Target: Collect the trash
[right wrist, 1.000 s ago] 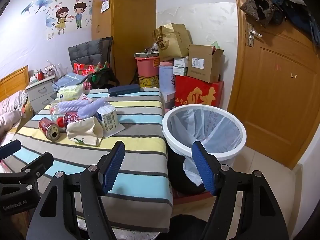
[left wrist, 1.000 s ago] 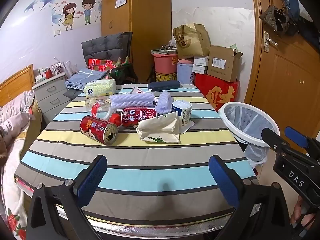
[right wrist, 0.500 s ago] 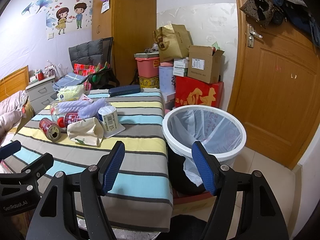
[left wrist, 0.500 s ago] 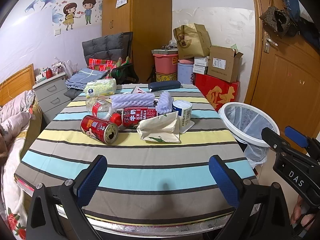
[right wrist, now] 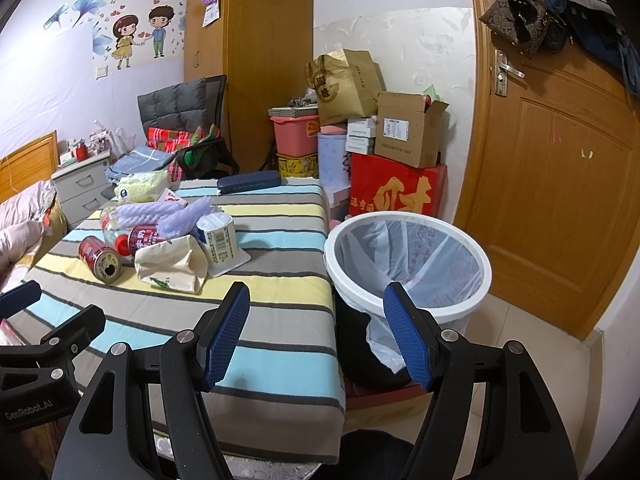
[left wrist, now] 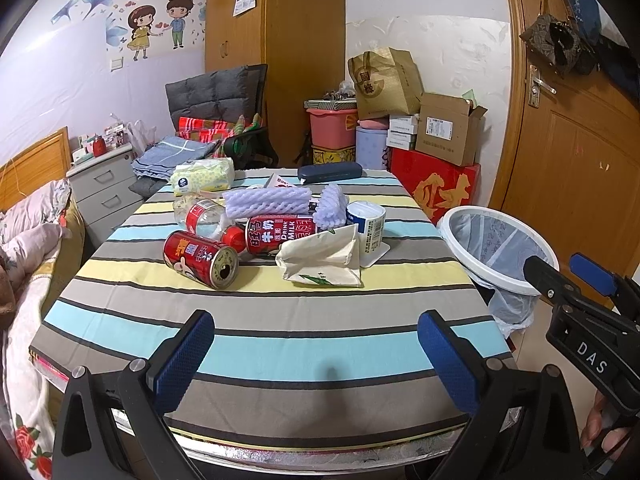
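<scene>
Trash lies in a heap mid-table: a red can [left wrist: 200, 258] on its side, a red milk can [left wrist: 280, 234], a clear plastic bottle [left wrist: 200, 212], a beige paper bag [left wrist: 322, 256], a white cup [left wrist: 370, 224] and purple foam pieces [left wrist: 266, 202]. The heap also shows in the right wrist view, with the beige bag [right wrist: 172, 264] nearest. A white lined trash bin [right wrist: 408, 264] stands at the table's right. My left gripper [left wrist: 316, 352] is open and empty over the table's near edge. My right gripper [right wrist: 316, 332] is open and empty between the table corner and the bin.
The striped tablecloth [left wrist: 304, 344] covers the table. A tissue pack [left wrist: 204, 176] and a dark blue case [left wrist: 330, 171] lie at the far side. Boxes [left wrist: 440, 160], a chair [left wrist: 224, 112] and a wooden door [right wrist: 560, 184] stand behind. A bed [left wrist: 24, 240] is at left.
</scene>
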`<state>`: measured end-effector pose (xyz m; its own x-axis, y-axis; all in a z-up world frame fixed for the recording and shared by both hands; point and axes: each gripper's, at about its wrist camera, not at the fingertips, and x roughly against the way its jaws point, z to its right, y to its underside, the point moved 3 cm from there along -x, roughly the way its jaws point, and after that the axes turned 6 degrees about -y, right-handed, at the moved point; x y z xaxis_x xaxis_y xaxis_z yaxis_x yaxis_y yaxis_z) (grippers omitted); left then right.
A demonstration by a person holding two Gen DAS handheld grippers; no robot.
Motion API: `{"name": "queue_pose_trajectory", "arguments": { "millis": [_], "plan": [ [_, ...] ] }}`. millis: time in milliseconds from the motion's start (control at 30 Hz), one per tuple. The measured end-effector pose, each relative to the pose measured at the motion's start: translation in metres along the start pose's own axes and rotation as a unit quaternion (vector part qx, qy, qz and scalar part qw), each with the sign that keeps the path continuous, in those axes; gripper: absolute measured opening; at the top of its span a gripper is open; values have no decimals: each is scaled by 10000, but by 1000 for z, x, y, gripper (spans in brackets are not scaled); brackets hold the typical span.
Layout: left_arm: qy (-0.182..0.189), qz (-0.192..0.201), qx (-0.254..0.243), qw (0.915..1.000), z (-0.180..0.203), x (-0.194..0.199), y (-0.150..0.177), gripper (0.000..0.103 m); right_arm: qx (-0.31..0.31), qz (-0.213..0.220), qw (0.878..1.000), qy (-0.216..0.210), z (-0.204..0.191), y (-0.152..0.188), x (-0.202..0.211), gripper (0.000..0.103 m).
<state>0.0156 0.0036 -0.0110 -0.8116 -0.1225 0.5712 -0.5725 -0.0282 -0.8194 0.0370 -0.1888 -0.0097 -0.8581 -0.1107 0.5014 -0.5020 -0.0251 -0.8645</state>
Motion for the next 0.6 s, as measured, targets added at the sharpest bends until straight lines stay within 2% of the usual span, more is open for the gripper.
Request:
{"name": "queue_pose_trajectory", "arguments": {
  "millis": [600],
  "plan": [
    [12,33,5,10000,-1,3,-3,103,14,6,10000,17,0,0,1,71]
  ]
}}
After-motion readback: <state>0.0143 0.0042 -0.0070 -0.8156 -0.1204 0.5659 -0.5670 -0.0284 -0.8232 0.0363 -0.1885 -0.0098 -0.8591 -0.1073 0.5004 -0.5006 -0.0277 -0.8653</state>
